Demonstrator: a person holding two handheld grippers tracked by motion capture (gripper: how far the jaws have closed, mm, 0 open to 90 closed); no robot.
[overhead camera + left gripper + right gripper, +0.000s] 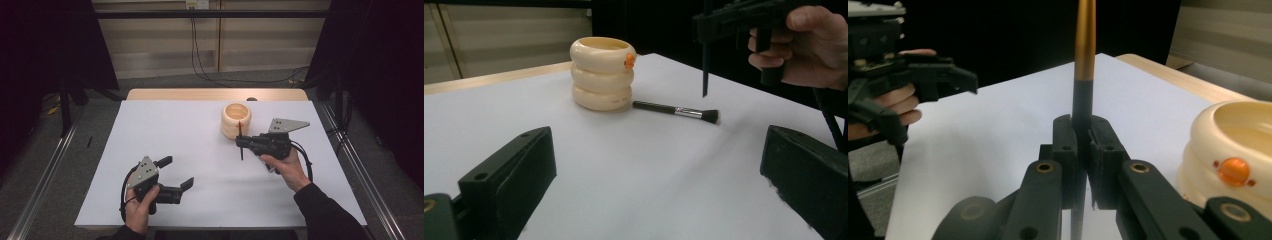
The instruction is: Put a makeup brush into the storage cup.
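Clamped upright in the shut right gripper (1082, 150), a thin brush (241, 142) hangs just short of the cream holder (236, 120) ahead, while the left gripper (176, 173), wide open and empty, rests farther off.

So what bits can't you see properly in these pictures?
- Top end of the thin stick held by the right gripper: cut off by the top edge of the right gripper view.
- Bottom of the inside of the cream ring pot: hidden by its own wall.
- Small print low on the pot in the left gripper view: too tiny to read.
- Brush on the table: bristle tip blurred.
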